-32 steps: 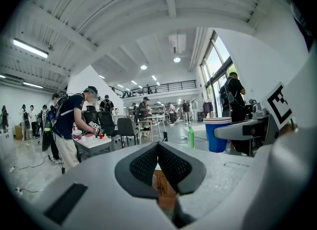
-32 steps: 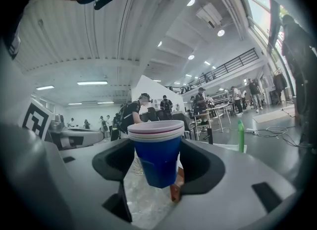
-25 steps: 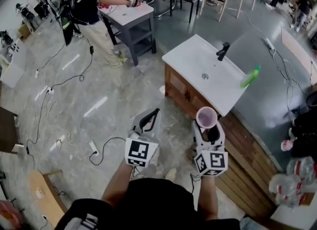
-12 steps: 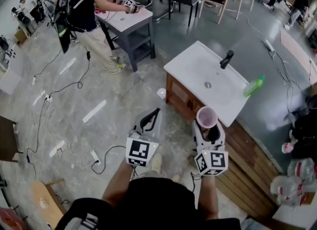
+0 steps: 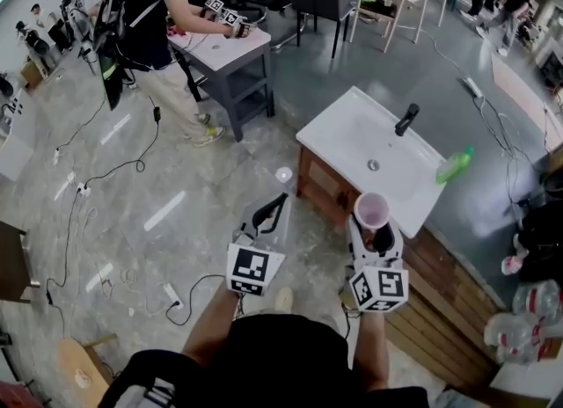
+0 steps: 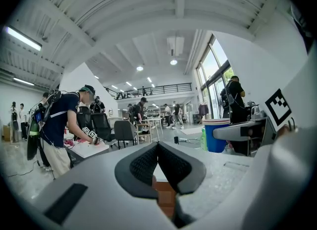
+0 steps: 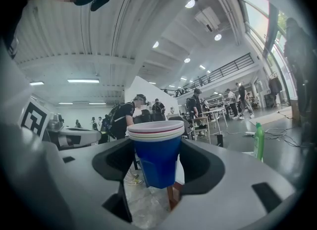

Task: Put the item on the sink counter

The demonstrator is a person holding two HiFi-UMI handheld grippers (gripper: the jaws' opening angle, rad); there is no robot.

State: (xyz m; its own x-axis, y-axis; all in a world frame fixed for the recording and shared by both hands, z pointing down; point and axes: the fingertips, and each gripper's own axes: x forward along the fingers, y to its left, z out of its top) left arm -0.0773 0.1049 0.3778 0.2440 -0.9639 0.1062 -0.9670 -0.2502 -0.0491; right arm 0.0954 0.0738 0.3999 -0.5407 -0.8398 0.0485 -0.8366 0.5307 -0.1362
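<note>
My right gripper [image 5: 373, 223] is shut on a stack of blue cups [image 5: 371, 210] whose inside looks pink from above. In the right gripper view the cup stack [image 7: 157, 160] stands upright between the two dark pads of the right gripper [image 7: 157, 167]. Ahead of it is the white sink counter [image 5: 343, 129] with a black faucet [image 5: 405, 120] and a drain; the cups hang short of its near edge. My left gripper [image 5: 269, 213] sits to the left over the floor. In the left gripper view, the left gripper [image 6: 158, 160] has its pads together with nothing held.
A green bottle [image 5: 455, 165] lies at the counter's right end. Wooden cabinet fronts [image 5: 321, 188] stand under the sink. A person works at a grey table [image 5: 230, 35] at the back left. Cables and a power strip [image 5: 171, 295] lie on the floor; plastic bags [image 5: 526, 327] sit at the right.
Both grippers have been carried forward towards the sink, which now lies closer and lower in the head view. The cups stay in the right gripper, and the left stays shut.
</note>
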